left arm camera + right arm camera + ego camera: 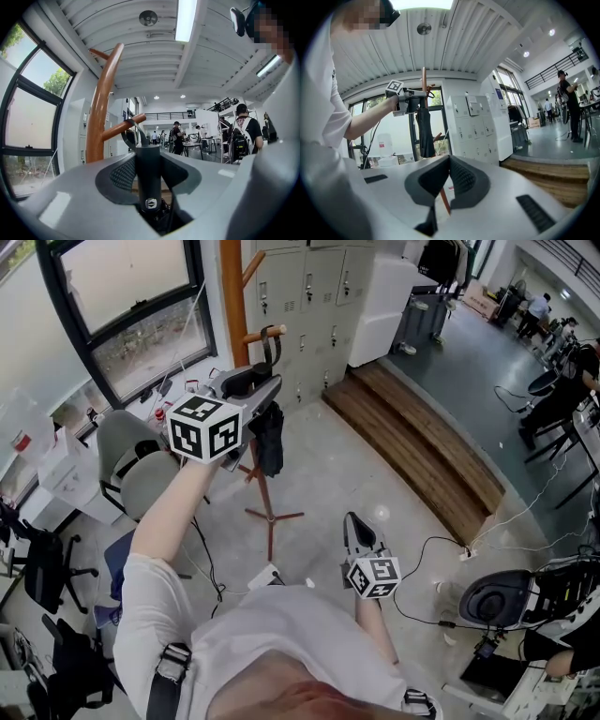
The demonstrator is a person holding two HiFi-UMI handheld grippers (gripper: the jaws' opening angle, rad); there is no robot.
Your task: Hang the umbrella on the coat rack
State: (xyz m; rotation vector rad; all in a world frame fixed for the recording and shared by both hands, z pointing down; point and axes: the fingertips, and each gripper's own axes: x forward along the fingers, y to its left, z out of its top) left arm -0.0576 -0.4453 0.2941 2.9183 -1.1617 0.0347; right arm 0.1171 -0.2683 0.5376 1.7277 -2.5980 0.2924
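Note:
A black folded umbrella (268, 441) hangs from my left gripper (255, 388), which is raised beside the orange wooden coat rack (234, 296). In the left gripper view the jaws of my left gripper (148, 163) are shut on the umbrella's dark handle (149, 176). Its strap (134, 132) loops over a short rack peg (117, 130). The right gripper view shows the umbrella (424, 133) drooping under the left gripper (411, 96). My right gripper (357, 527) is low and apart from the rack. Its jaws (447, 161) are shut with nothing in them.
Grey lockers (309, 296) stand behind the rack, and a wooden step (422, 446) runs to the right. Grey chairs (141, 470) sit left of the rack's legs (272, 515). Cables and a black chair (502, 601) are at the right. People stand far back.

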